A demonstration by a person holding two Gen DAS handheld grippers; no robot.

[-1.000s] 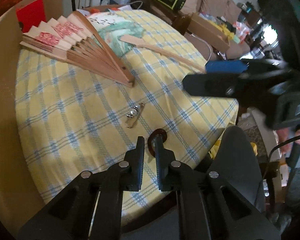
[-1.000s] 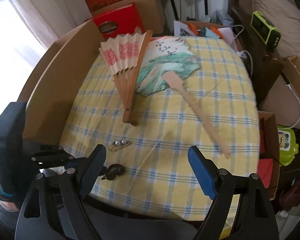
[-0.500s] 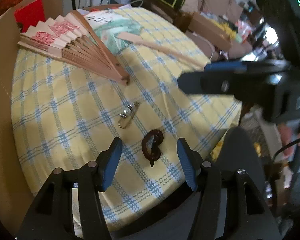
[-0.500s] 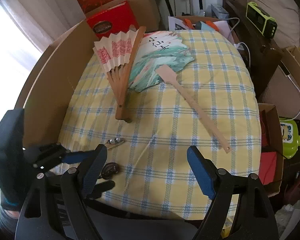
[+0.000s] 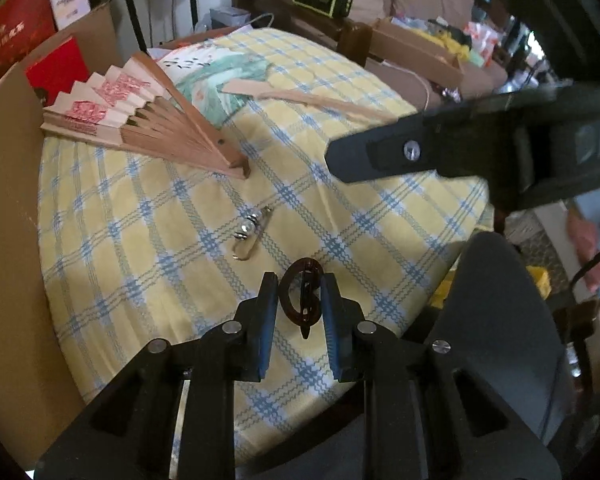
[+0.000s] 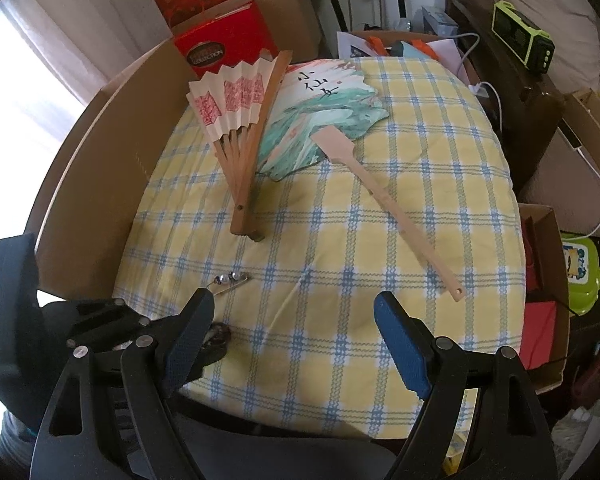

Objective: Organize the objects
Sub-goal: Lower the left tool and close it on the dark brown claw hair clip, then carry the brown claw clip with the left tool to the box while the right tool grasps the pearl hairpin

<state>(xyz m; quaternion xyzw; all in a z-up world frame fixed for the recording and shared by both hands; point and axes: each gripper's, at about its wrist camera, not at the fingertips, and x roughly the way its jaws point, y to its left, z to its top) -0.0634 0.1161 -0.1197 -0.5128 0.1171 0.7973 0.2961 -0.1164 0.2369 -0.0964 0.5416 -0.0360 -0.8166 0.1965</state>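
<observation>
Round table under a yellow-and-blue checked cloth (image 6: pixel 420 168), ringed on the far left by a brown cardboard wall (image 6: pixel 100 152), probably there to stop things sliding off.

Far ahead of both tongs: a half-open folding fan of wooden ribs and red-printed white paper (image 6: pixel 240 120), overlapping a flat green-and-white painted paper fan (image 6: pixel 332 112). Ahead and right of the right tongs (image 6: pixel 292 344): a long pale wooden spatula (image 6: pixel 384 196), lying diagonally.

Just beyond the left tongs (image 5: pixel 299 308): a small silver pin with beads (image 5: pixel 250 230), flat on the cloth.

Between the blue pads of the left tongs: a small dark brown curved hair clip (image 5: pixel 303 294), near the table's front edge. Pads close on either side, apparently pinching it; contact not quite certain.

Right tongs spread wide, holding nothing, hovering over the near edge, likely waiting.

Against half a second ago: left pads drawn in from wide apart to flank the clip.
</observation>
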